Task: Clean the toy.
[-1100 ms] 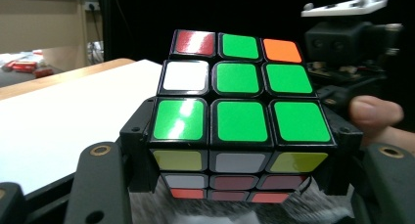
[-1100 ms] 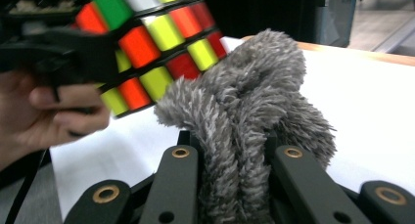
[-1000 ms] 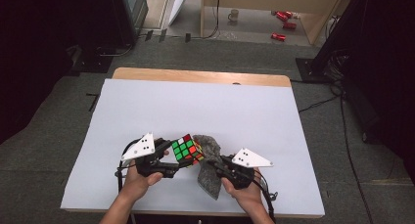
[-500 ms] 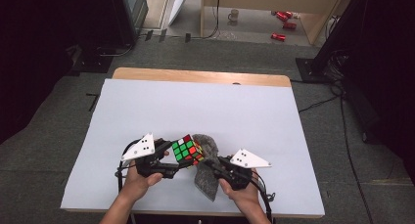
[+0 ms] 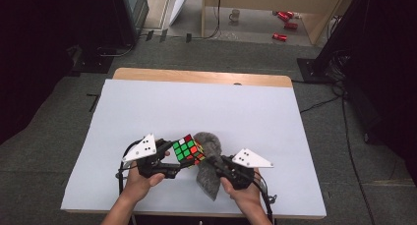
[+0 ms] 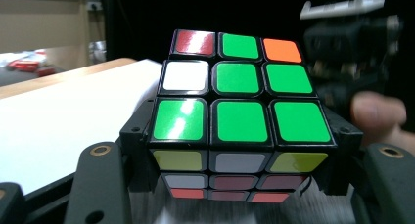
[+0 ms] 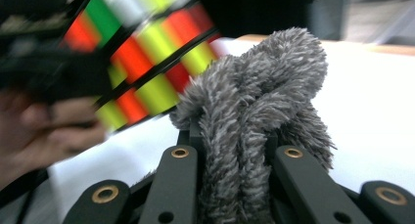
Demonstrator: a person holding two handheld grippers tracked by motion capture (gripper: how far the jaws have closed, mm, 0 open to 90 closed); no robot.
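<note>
Hands come in from the near edge of the bench (image 5: 147,112), which is covered by a white sheet. Taking the puzzle cube (image 5: 187,149) as the landmark, the person's left hand (image 5: 140,178) sits just to its left and slightly nearer the person, holding the left gripper (image 5: 169,156) with its grey three-cornered plate on top. That gripper's jaws are closed on the cube from both sides; in the left gripper view the cube (image 6: 240,121) sits squarely between the two black jaws, a mostly green face turned toward the camera, with one white, one red and one orange tile along its far rows. The cube is tilted and held close above the white sheet near the bench's front edge, a little left of centre.

Immediately right of the cube, and touching it, is a grey fluffy cloth (image 5: 209,163), bunched up at the cube's right side and hanging down toward the person. In the right gripper view the cloth (image 7: 254,111) is pinched between the right gripper's (image 5: 223,163) jaws, which are nearly closed around its folded pile, and the cube (image 7: 147,62) appears blurred just beyond it. Further right of the cube is the right hand (image 5: 243,190), gripping that tool.
</note>
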